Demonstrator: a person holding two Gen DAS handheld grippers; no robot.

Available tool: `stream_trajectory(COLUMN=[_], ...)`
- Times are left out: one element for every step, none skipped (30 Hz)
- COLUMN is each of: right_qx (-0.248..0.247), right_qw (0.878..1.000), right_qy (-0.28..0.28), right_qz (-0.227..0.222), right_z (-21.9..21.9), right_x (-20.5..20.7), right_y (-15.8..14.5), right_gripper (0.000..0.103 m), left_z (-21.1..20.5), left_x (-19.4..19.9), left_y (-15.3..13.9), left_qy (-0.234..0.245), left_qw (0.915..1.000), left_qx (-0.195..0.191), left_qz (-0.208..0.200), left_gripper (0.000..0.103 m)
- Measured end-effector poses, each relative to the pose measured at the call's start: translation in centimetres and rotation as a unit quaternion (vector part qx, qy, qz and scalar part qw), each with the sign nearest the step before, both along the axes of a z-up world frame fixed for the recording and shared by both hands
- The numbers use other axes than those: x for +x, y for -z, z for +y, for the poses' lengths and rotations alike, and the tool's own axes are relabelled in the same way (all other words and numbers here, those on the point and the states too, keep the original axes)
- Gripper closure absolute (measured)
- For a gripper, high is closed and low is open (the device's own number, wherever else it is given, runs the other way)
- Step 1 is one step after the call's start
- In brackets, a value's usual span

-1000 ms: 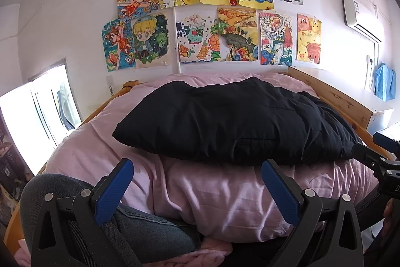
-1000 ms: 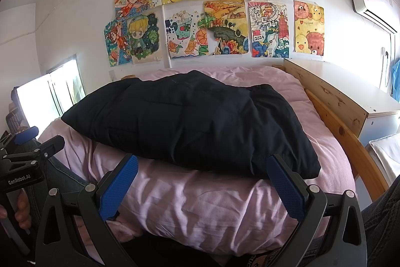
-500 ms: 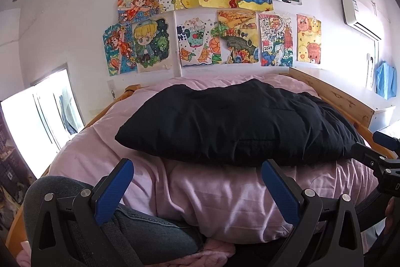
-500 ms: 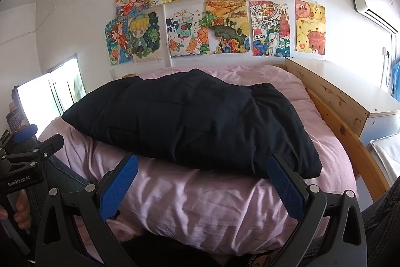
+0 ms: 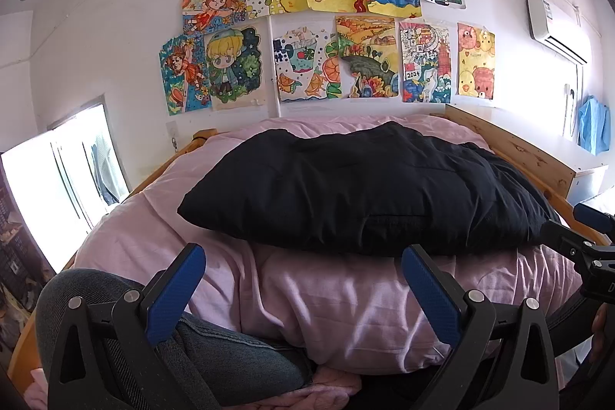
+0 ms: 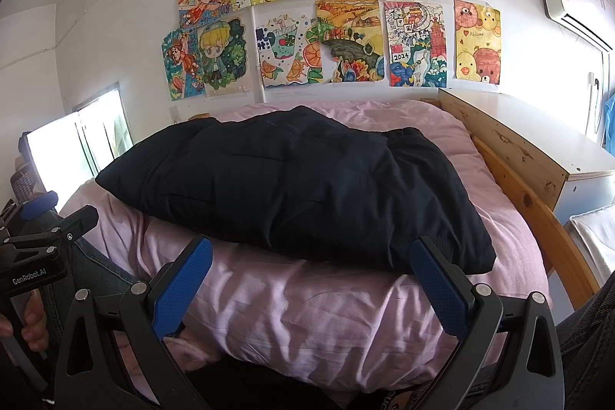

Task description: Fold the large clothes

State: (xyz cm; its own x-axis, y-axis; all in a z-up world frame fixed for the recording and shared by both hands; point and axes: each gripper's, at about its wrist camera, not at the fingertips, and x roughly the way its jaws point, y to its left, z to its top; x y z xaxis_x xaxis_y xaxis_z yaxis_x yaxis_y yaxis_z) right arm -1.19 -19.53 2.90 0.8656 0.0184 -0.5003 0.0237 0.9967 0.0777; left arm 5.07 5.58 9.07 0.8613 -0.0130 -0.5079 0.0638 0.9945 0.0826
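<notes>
Ahead of our left claw (image 5: 303, 289) and right claw (image 6: 311, 285), both spread wide and empty, the black padded jacket (image 6: 292, 187) lies crosswise on the bed (image 6: 307, 314).

Bedroom: bed (image 5: 346, 298), wall drawings (image 5: 330, 25)

Bright daylight from blown-out window (image 5: 57, 187); sharp, edges perhaps fisheye-bent.

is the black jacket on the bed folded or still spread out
Folded, it seems: the black jacket lies as one thick compact bundle on the pink duvet, no sleeves or hood showing. Both grippers are open, off it.
</notes>
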Motion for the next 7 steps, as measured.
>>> stream_trajectory(right_qx=[0.000,0.000,0.000,0.000,0.000,0.000,0.000], right_qw=[1.000,1.000,1.000,1.000,1.000,1.000,1.000], right_qy=[0.000,0.000,0.000,0.000,0.000,0.000,0.000], right_qz=[0.000,0.000,0.000,0.001,0.000,0.000,0.000], right_z=[0.00,0.02,0.03,0.11,0.15,0.16,0.17], right_x=[0.00,0.01,0.00,0.07,0.01,-0.01,0.01], right_y=[0.00,0.01,0.01,0.00,0.03,0.04,0.05], right_gripper=[0.001,0.001,0.001,0.001,0.001,0.001,0.001], left_z=[0.32,0.05,0.16,-0.13,0.01,-0.10,0.22], left_x=[0.54,0.13,0.35,-0.20,0.00,-0.21,0.32], left_y=[-0.03,0.02,0.00,0.10,0.09,0.14,0.10], left_qy=[0.000,0.000,-0.001,-0.001,-0.001,-0.001,-0.001], left_qw=[1.0000,1.0000,1.0000,1.0000,1.0000,1.0000,1.0000], left_qx=[0.000,0.001,0.001,0.001,0.001,0.001,0.002], left_qz=[0.000,0.000,0.000,0.000,0.000,0.000,0.000], left_gripper=[0.000,0.000,0.000,0.000,0.000,0.000,0.000])
